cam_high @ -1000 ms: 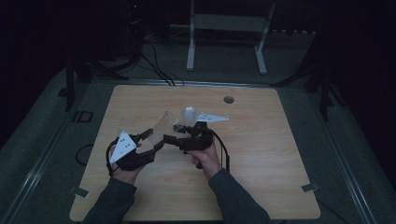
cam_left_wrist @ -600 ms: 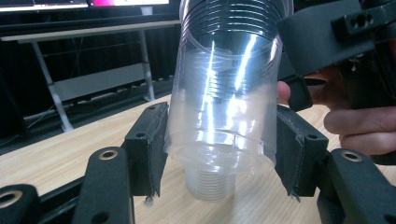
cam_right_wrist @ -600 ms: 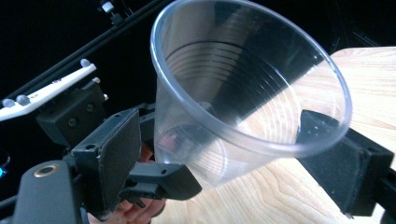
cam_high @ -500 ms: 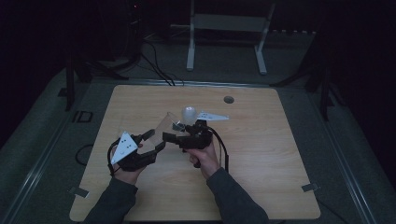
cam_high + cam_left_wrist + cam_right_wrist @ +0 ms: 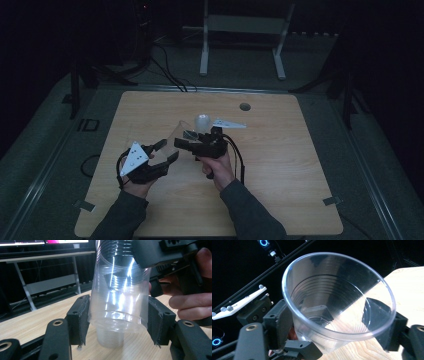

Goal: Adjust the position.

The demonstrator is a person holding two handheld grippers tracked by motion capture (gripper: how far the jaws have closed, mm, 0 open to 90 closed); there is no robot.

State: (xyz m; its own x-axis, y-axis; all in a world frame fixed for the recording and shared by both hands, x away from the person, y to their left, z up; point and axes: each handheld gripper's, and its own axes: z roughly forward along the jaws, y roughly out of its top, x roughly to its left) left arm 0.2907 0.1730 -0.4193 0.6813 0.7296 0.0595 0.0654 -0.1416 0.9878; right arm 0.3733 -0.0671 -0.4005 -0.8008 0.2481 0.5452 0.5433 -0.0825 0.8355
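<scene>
Now the left tongs (image 5: 161,153) sit lower — both tongs grip the clear cup (image 5: 117,297), right tongs (image 5: 186,143) too.

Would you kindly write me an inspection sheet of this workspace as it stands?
Surface: wooden table, bare apart from one round hole.
Job's things: clear cup held off the table; frosted cup resting on it.
Clutter: nothing seen.
Grippers: right gripper clamps the clear cup near its mouth; left gripper flanks its other end, grip unclear.
Cables: right gripper's cable loops over the table; floor cables beyond it.
Surroundings: dark room, white stand behind the table.
</scene>
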